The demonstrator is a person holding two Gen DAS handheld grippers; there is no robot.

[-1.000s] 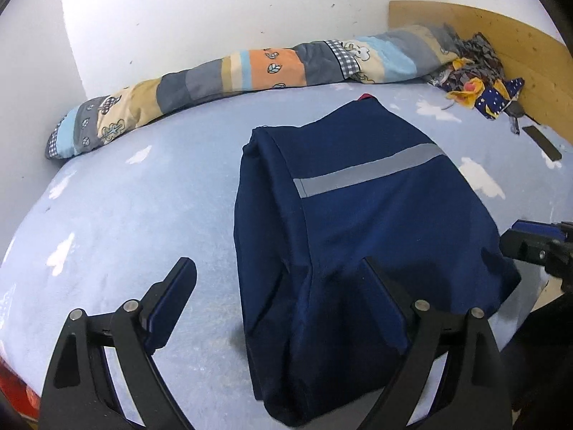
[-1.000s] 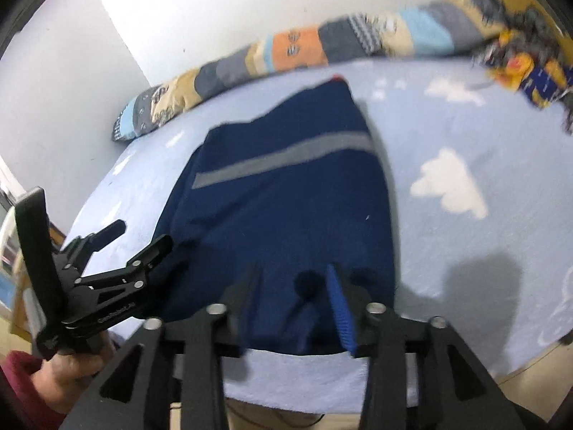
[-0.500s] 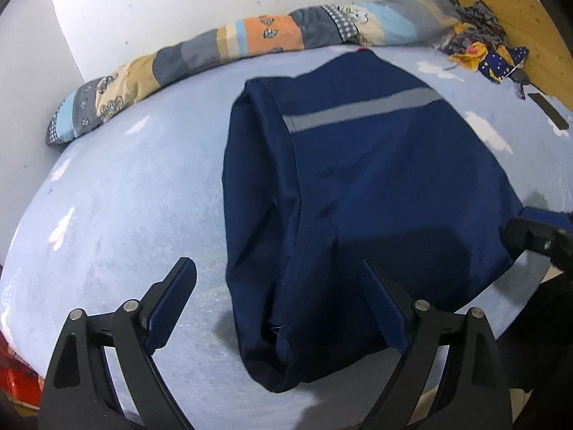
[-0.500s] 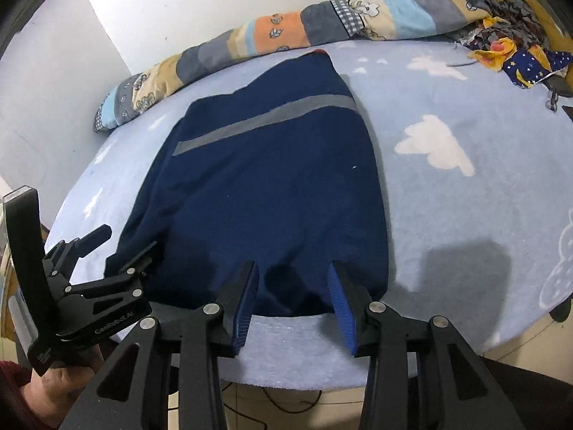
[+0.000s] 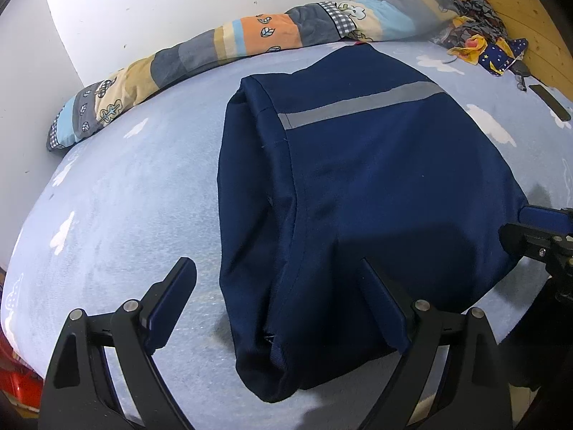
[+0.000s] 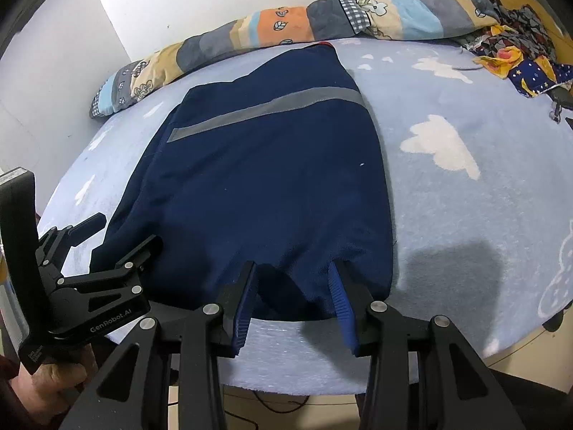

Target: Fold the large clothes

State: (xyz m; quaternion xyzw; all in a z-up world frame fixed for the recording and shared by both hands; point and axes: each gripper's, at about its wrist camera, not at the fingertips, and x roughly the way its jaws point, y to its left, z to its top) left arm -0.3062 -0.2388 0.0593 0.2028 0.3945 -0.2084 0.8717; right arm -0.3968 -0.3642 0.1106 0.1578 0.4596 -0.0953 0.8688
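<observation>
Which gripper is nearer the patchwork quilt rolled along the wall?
Neither, clearly. The left gripper and right gripper both sit at the navy garment's near hem, with the quilt far beyond.

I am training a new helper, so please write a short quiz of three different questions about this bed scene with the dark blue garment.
1. True or false: the grey stripe runs across the navy garment near its far end.
2. What lies along the wall? A) a patchwork quilt roll B) a red towel C) a white pillow
3. Fill in: the garment lies on a light blue sheet printed with white ____.

Key: 1 true. 2 A, the patchwork quilt roll. 3 clouds.
</observation>
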